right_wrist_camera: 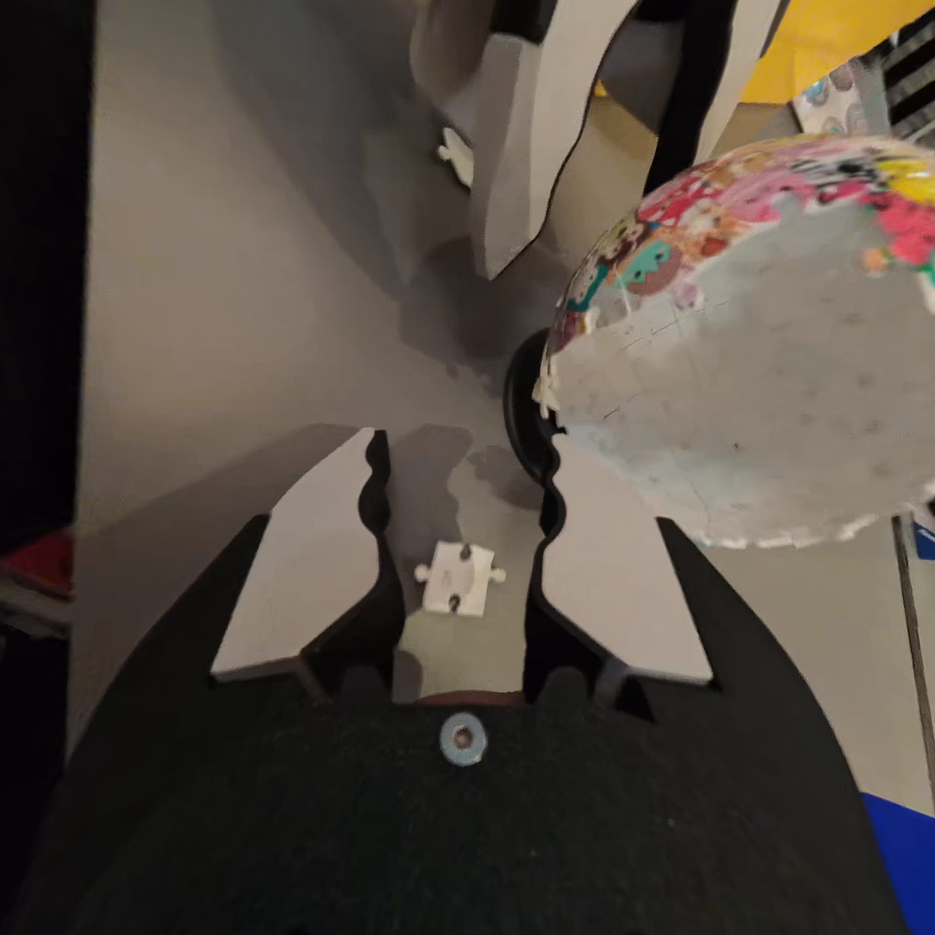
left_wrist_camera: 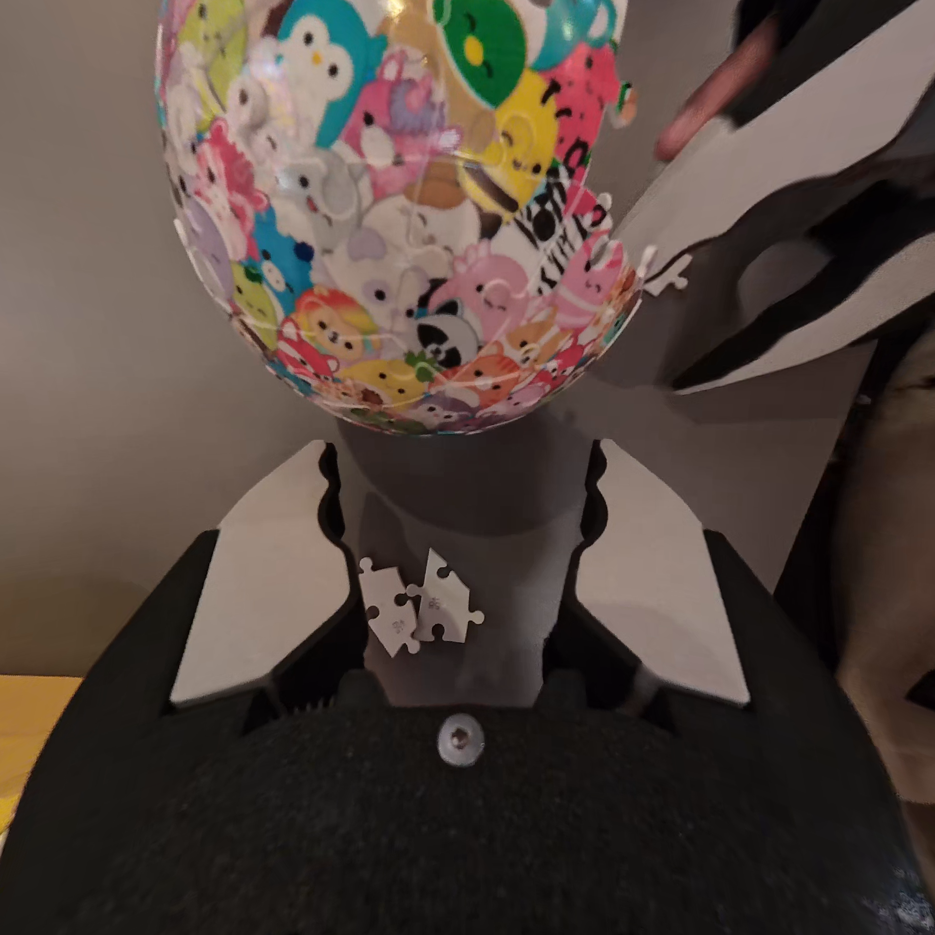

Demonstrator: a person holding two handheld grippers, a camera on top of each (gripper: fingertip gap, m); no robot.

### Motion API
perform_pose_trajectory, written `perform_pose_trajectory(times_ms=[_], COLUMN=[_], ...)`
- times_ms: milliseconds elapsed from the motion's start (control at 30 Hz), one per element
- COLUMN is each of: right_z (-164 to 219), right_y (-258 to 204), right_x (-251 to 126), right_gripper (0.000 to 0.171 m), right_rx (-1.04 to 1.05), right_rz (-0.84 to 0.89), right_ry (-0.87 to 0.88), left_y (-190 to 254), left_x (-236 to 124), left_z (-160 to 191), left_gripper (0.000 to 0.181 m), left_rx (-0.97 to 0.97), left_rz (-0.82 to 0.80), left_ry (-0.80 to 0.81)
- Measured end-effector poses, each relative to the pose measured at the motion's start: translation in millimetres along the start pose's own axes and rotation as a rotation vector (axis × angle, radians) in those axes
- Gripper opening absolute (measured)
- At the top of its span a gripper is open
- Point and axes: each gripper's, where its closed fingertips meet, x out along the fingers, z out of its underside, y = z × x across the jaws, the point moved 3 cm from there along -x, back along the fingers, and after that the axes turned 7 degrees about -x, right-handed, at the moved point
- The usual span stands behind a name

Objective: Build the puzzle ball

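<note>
The puzzle ball [left_wrist_camera: 394, 217] sits at twelve o'clock in the left wrist view, a nearly whole shell printed with bright cartoon animals, seated on a dark round stand [right_wrist_camera: 523, 405]. From the right wrist view its open side shows at two o'clock: pale inner faces and a ragged rim where pieces are missing.

The left gripper [left_wrist_camera: 463, 445] has its fingers spread apart with nothing between them, tips just short of the ball's underside. Two loose pieces [left_wrist_camera: 420, 602], white backs up and touching each other, lie on the grey table [left_wrist_camera: 101, 405] between its fingers at six o'clock. The right gripper [right_wrist_camera: 463, 440] is likewise spread and empty, poised over a single piece [right_wrist_camera: 458, 577], also face down, lying between its fingers.

The step in hand looks like picking up that single piece. To do it well, the right gripper should come down with one tip on each long edge, clear of the tabs, and close gently so the thin piece is not flicked away or bent. It lies flat, so a slight tilt may help catch an edge. The piece needs turning so its print faces outward, and the left gripper could steady the ball against the stand while the tab is pressed in at the rim
</note>
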Motion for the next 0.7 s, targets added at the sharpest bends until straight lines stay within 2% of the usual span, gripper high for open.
perform_pose_trajectory(times_ms=[67,200,333,500,600,700], right_z=[-6.0,-24.3,-27.4,-25.1,-22.5,-23.6], right_y=[3.8,10.5,16.0,12.7,14.4,15.6], right_x=[11.0,14.7,21.7,26.5,18.6,-9.4], right_gripper=[0.058,0.048,0.051,0.055,0.06,0.06], right_rx=[0.003,-0.015,-0.017,-0.025,-0.026,0.005], right_rz=[0.023,0.094,0.14,0.098,0.092,0.108], right_ry=[-0.015,0.014,-0.034,-0.083,-0.093,0.005], left_y=[2.3,2.8,2.0,1.9,1.5,-2.3], left_x=[1.3,4.3,6.7,9.0,9.4,5.2], left_z=[0.8,1.6,2.4,2.3,1.4,1.6], left_gripper=[0.092,0.092,0.091,0.083,0.084,0.089], left_rx=[0.012,0.018,-0.018,-0.012,-0.01,-0.018], left_rz=[0.034,0.097,0.161,0.185,0.188,0.166], left_ry=[0.005,0.021,0.027,0.023,0.017,-0.005])
